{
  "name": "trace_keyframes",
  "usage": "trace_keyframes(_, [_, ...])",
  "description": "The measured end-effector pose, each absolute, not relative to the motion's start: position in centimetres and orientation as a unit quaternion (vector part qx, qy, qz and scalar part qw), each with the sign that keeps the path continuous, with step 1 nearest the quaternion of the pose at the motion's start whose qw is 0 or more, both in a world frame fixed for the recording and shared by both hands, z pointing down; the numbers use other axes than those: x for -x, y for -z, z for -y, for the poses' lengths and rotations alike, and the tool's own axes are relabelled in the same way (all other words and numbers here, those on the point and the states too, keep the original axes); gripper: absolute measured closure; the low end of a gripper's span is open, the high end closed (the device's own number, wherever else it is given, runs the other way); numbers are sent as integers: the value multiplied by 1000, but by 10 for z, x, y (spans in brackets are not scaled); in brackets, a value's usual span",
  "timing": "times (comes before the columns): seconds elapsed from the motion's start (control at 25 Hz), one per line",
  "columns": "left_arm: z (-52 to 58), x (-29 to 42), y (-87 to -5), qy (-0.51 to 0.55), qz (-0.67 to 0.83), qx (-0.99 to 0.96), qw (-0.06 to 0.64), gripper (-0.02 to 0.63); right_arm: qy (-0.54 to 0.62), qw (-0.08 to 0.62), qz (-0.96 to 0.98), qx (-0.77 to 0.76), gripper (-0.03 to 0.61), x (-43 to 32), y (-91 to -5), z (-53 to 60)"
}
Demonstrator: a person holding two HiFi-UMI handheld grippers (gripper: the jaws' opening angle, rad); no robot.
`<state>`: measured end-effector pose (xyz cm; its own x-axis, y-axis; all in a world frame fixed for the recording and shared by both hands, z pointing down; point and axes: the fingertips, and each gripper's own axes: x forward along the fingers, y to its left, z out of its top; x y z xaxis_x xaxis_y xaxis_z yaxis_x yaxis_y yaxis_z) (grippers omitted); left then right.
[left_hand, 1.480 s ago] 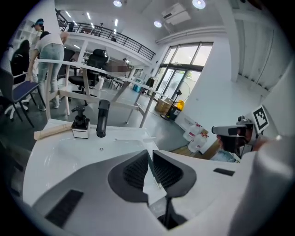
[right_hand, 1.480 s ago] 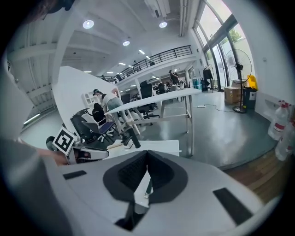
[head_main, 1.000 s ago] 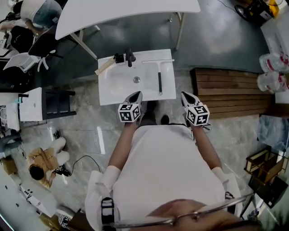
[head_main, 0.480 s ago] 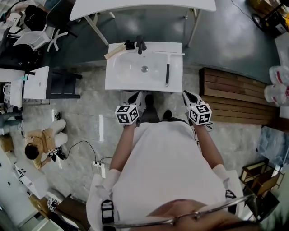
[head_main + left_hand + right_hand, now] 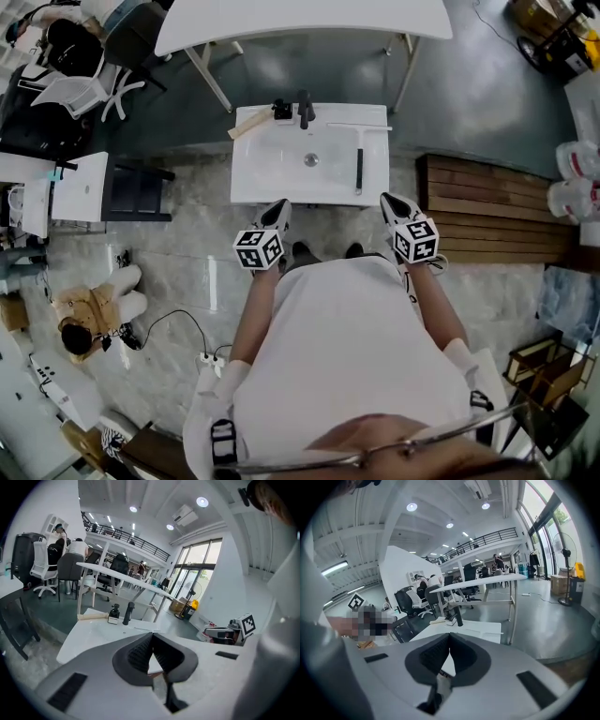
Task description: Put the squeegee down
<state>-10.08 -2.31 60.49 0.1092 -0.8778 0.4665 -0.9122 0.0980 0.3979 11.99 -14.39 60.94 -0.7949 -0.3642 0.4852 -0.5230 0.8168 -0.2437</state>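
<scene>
Marble floor, white sink (image 5: 253,187) at upper centre of the head view. Left gripper (image 5: 279,208) sits at the sink's front edge, jaws pressed together, nothing between them. Squeegee (image 5: 359,167) lies flat on the sink's right side, blade at the back edge, handle toward the person. Right gripper (image 5: 387,201) is near the handle end but apart from it, jaws also together, empty. Put-down looks done; only clearing the hands is left.
</scene>
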Motion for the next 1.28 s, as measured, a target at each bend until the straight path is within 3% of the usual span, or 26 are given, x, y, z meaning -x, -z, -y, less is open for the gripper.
trace_keyframes(0.44, [16, 154, -583, -38, 656, -694, 294, 609, -153, 194, 928, -280, 572, -99, -577, 149])
trace_keyframes(1.28, [8, 161, -586, 10, 652, -689, 316, 609, -157, 203, 921, -291, 572, -95, -576, 132])
